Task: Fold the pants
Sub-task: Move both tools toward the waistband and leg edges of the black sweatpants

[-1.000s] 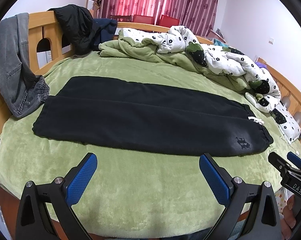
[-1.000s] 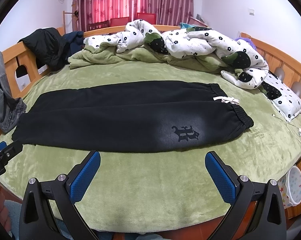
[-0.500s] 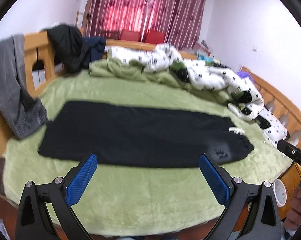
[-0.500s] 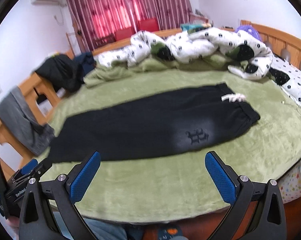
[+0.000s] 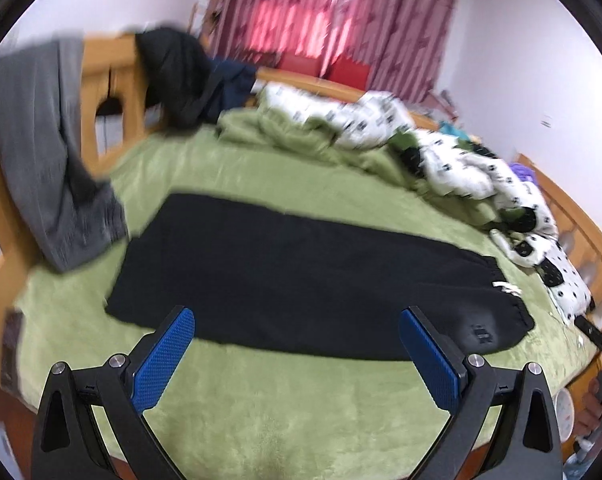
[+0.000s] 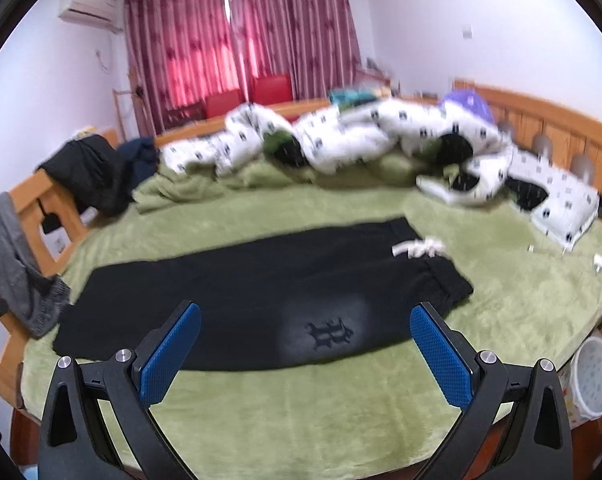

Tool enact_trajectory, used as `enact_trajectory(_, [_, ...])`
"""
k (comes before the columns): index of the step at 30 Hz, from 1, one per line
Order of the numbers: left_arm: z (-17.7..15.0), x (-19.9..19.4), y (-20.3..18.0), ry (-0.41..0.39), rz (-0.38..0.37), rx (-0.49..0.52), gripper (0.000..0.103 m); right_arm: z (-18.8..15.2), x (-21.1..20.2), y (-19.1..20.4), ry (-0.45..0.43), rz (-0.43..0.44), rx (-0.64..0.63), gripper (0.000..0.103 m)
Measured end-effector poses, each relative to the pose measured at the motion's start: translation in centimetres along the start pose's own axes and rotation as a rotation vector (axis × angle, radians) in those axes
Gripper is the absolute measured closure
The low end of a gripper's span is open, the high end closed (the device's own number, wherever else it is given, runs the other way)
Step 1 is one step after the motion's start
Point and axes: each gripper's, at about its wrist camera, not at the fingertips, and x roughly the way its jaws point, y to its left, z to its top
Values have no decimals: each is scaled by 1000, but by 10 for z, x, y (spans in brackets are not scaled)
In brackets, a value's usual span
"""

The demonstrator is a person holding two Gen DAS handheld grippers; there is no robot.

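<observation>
Lying flat along the green blanket's (image 6: 301,412) near edge, black pants (image 6: 261,292) face both grippers' spread, empty fingers (image 5: 163,356).

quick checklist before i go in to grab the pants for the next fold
1. Pants lie flat on the blanket, legs stacked: ok.
2. Left tool open, holding nothing: ok.
3. Right tool open, holding nothing: ok.
4. Nothing lying on the pants: ok.
5. Drawstring tucked in: not ok, it trails off the waist.
6. Cuff end square: cannot tell, blurred.
</observation>
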Motion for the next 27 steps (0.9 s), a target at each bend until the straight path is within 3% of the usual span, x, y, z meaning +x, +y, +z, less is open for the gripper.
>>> enact_trajectory(8, [-22, 108, 31, 100, 25, -108, 5, -36, 116, -46, 172, -36, 29, 20])
enact_trajectory(11, [-24, 137, 39, 135, 36, -108, 9, -40, 144, -69, 183, -62, 88, 33])
enact_trajectory(13, [-24, 151, 41, 165, 79, -85, 11, -38, 153, -83, 165, -81, 129, 33])
enact_trajectory(15, [-25, 154, 43, 203, 130, -92, 15, -34, 163, -97, 167, -118, 156, 33])
enact_trajectory(17, [-29, 147, 50, 210, 133, -118, 15, -34, 165, -104, 191, -145, 194, 33])
enact_trajectory(20, [-34, 135, 53, 167, 101, -75, 15, -42, 157, -111, 187, -133, 227, 33])
enact_trajectory(21, [-39, 129, 55, 128, 116, -56, 15, -45, 153, -110, 171, -123, 217, 33])
enact_trajectory(23, [-46, 124, 63, 158, 160, -86, 15, -56, 146, -109, 135, -118, 182, 33])
enact_trajectory(25, [-54, 117, 73, 169, 71, -139, 15, -71, 143, -112, 173, -174, 226, 34])
enact_trajectory(27, [-58, 114, 79, 158, 79, -151, 15, -78, 140, -113, 181, -85, 254, 34])
